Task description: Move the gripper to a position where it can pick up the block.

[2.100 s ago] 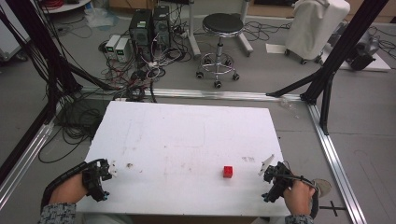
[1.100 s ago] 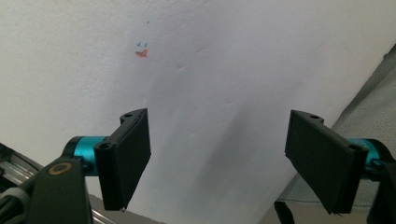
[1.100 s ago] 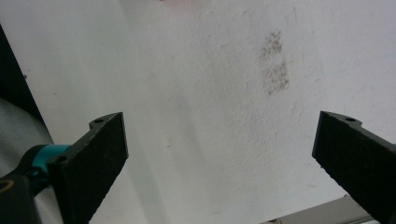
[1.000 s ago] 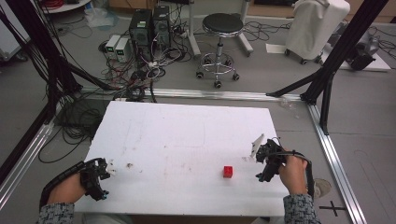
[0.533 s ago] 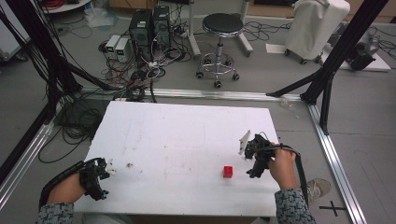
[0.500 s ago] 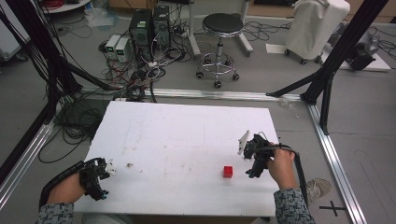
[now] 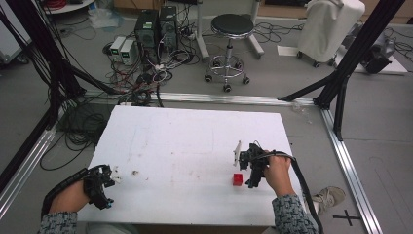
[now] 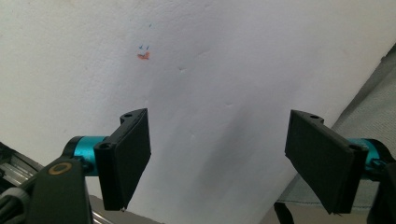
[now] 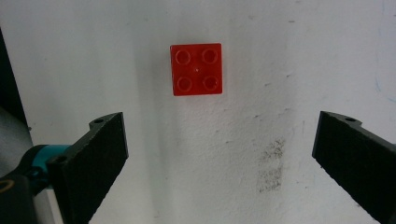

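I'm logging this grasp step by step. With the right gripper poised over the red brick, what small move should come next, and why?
Probably ease the right gripper forward and down so its open fingers straddle the red brick. In the right gripper view the brick lies studs up on the white table, ahead of the fingertips and not yet between them, roughly centred in the gap, so little sideways correction seems needed.

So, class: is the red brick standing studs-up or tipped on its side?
Studs-up. The right gripper view shows the red brick lying flat on the white table, all four round studs facing the camera.

red brick [image 9: 196, 69], white table [image 7: 195, 131]
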`<state>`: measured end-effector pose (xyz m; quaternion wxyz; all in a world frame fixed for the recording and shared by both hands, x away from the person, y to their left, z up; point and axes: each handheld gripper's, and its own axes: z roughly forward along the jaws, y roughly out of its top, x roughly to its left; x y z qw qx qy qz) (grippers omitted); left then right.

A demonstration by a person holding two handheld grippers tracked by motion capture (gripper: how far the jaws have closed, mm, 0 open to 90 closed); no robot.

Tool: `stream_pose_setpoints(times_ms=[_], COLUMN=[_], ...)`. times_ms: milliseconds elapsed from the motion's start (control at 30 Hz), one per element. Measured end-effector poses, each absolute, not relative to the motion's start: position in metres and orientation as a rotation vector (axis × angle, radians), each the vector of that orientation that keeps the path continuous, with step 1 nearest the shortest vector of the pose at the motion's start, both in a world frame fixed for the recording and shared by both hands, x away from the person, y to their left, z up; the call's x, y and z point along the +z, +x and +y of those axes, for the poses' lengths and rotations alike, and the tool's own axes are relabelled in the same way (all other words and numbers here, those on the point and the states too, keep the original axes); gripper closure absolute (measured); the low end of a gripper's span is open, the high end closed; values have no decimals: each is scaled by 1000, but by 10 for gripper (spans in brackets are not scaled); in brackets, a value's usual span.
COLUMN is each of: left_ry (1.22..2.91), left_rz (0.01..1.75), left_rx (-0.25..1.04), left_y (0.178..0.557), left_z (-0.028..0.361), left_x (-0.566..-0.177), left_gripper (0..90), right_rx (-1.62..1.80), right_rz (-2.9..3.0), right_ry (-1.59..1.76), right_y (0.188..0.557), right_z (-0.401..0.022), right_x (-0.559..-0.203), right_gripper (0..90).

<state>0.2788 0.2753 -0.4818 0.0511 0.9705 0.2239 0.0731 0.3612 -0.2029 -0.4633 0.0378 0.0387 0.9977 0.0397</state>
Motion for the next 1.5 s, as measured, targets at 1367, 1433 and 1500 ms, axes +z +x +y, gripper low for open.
stream_pose_setpoints(times_ms=[1367,1433,1500], left_ry=[2960,2961,2959], left_rz=[673,673,677], left_rx=[228,228,228], left_y=[280,279,279], left_z=[273,273,273], left_x=[-483,-483,-483], left_gripper=[227,227,227], right_rx=[-20,-28,-28], right_rz=[3097,3095,3097], right_ry=[69,70,71], right_y=[365,365,365], right_z=[-167,-167,-167], right_x=[-516,-517,-517], right_gripper=[26,26,26])
